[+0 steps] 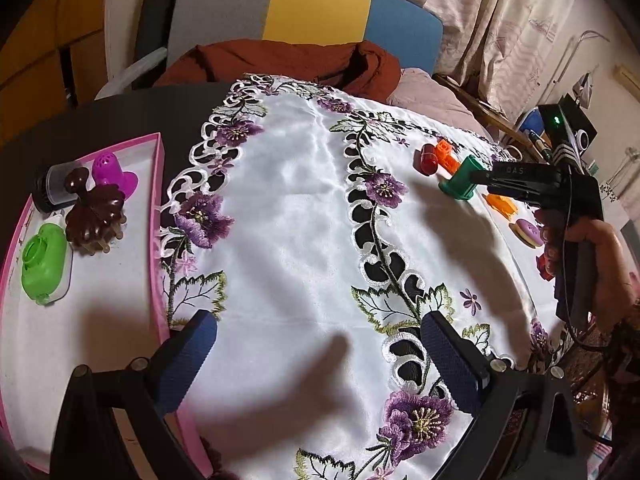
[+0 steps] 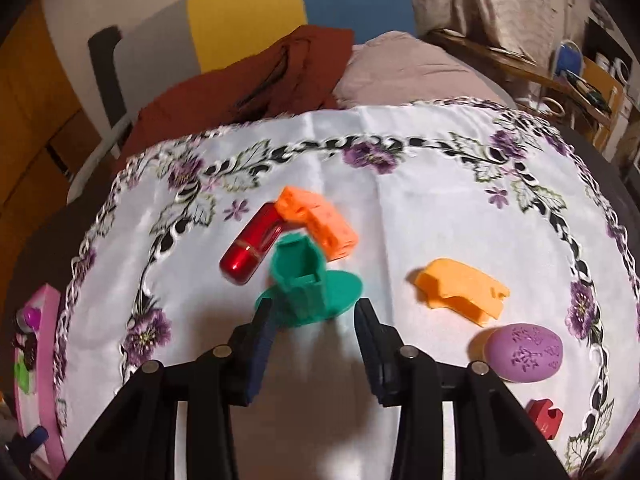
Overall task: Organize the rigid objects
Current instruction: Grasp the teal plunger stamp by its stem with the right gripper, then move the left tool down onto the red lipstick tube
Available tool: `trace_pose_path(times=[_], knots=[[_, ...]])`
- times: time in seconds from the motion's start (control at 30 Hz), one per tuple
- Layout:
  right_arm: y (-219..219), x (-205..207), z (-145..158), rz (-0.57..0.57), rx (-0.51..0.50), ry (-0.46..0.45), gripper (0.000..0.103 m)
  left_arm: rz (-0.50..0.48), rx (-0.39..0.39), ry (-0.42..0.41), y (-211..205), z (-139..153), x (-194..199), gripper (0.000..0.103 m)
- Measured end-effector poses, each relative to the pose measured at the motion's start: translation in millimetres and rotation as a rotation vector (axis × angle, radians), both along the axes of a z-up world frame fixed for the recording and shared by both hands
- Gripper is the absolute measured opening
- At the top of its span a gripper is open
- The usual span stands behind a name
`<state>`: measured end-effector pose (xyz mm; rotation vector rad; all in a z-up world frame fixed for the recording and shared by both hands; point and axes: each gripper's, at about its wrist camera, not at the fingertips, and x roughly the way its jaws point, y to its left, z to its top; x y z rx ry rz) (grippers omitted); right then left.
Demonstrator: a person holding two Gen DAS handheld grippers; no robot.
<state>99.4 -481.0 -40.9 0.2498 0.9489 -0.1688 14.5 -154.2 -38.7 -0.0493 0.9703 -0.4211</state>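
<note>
A green plastic piece (image 2: 304,280) with a round base stands on the white embroidered cloth (image 2: 400,220), between the tips of my right gripper (image 2: 314,312). The jaws are open around its base, and contact is unclear. In the left wrist view the right gripper (image 1: 480,178) reaches the same green piece (image 1: 460,180). A red capsule (image 2: 250,252) and an orange block (image 2: 316,222) lie just behind it. My left gripper (image 1: 320,336) is open and empty above the cloth (image 1: 300,200), beside a pink tray (image 1: 158,216).
The tray holds a green piece (image 1: 42,262), a brown comb-like piece (image 1: 94,212), a magenta piece (image 1: 112,172) and a dark canister (image 1: 50,190). A light orange piece (image 2: 460,290), a purple egg (image 2: 524,352) and a red piece (image 2: 544,416) lie right. Chair and clothes stand behind the table.
</note>
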Motion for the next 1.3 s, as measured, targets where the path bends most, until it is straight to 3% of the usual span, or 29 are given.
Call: trace_pose_path(times=[0.27,0.33,0.53,0.73,0.87,1.03,1.3], knots=[[-6.2,28.9,-9.8,-0.035,0.024,-0.018,0.040,-0.031,0.018,-0.017,-19.0,2.2,6.7,0.103],[-9.5,30.0,-9.5,-0.048,0.040,-0.043,0.031,-0.039,0.021,-0.021,-26.9,4.0,11.1,0.103],[-16.2,22.4,-0.6,-0.085,0.064,-0.043,0.029,-0.056,0.029,-0.056,-65.3,12.0,34.1,0.103],[-37.0,9.4,3.3,-0.188,0.041,0.001,0.029,-0.077,0.121,-0.112,-121.0,11.9,75.3,0.103],[-52.6,6.0,-4.0,-0.229,0.097,0.035,0.029,-0.097,0.170,-0.129,-154.8,7.6,103.4,0.103],[-52.7,4.7,-3.1,-0.229,0.095,0.040,0.030,-0.124,0.190,-0.138,-193.0,-0.1,135.4,0.102],[-56.8,4.8,-9.7,-0.233,0.160,0.061,0.034,-0.225,0.292,-0.171,-238.9,-21.4,173.6,0.101]])
